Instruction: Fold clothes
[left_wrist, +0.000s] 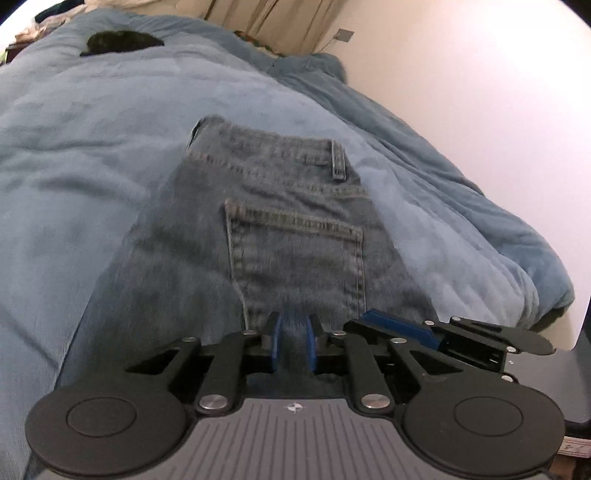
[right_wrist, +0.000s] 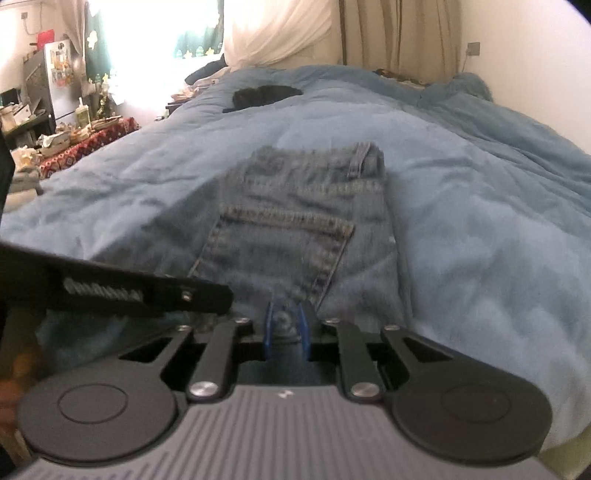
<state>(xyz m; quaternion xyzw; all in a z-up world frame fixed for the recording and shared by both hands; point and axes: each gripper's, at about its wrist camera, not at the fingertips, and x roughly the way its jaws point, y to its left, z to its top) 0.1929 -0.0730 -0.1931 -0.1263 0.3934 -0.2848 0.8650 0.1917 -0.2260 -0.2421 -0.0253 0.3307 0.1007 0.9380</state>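
Presently the jeans (left_wrist: 280, 221) are spread mid-bed on the blanket (left_wrist: 92, 155), waistband toward the far edge. Denim is pinched by the left claw (left_wrist: 293, 343) and the right claw (right_wrist: 286, 332) — if either thin grip slips, the fold would be skewed.

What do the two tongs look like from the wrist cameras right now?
Both match: the left tongs and the right tongs have blue fingers on black linkage bars with silver pivot screws, two round black discs, and a grey ribbed body bearing a small white mark. No sleeve is clearly visible.
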